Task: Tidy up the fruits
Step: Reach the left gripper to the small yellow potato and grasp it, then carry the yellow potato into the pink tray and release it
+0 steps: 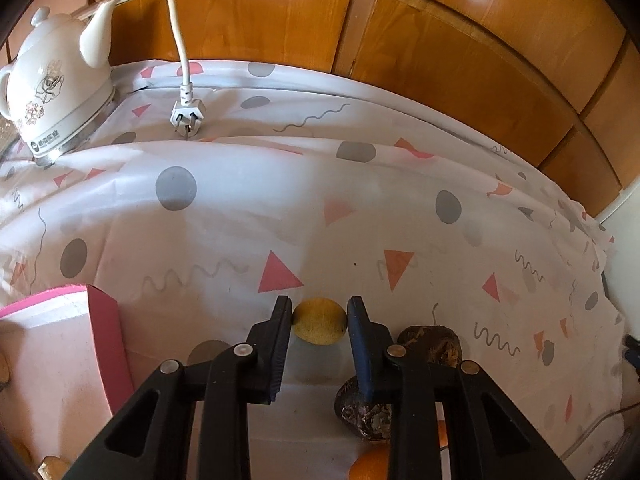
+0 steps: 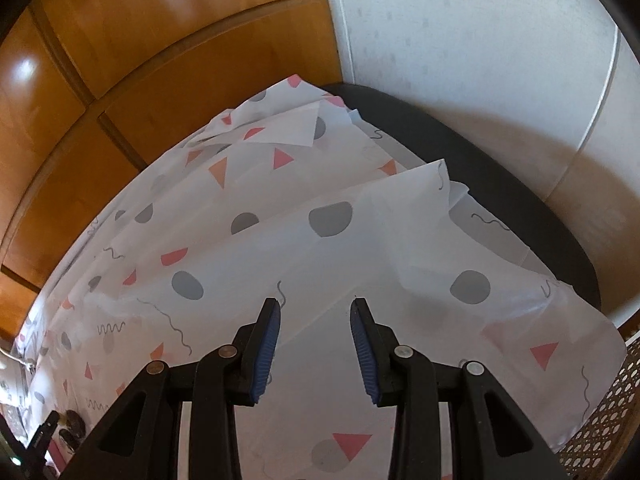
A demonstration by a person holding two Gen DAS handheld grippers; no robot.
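- Left gripper — black two-finger tool, jaws spread, nothing grasped; the round, matte yellow fruit sits between the fingertips, near the tabletop's near edge.
- Risk: the tips bracket the fruit only at its widest part. Closing from here could squeeze it forward and send it rolling over the slick cloth.
- Two dark, wrinkled brown fruits lie just right of the right finger; a sideways shift could knock them. An orange fruit shows partly at the near edge, under the tool.
- Pink shallow box, stiff-walled, at the near-left corner — judged the likely destination.
- White tablecloth with grey dots and pink triangles: thin and creased, so it may drag.
- Far-left corner: glossy white ceramic kettle and a loose white plug.
- Right gripper: blue ribbed pads, jaws released and empty, over the cloth's right edge.
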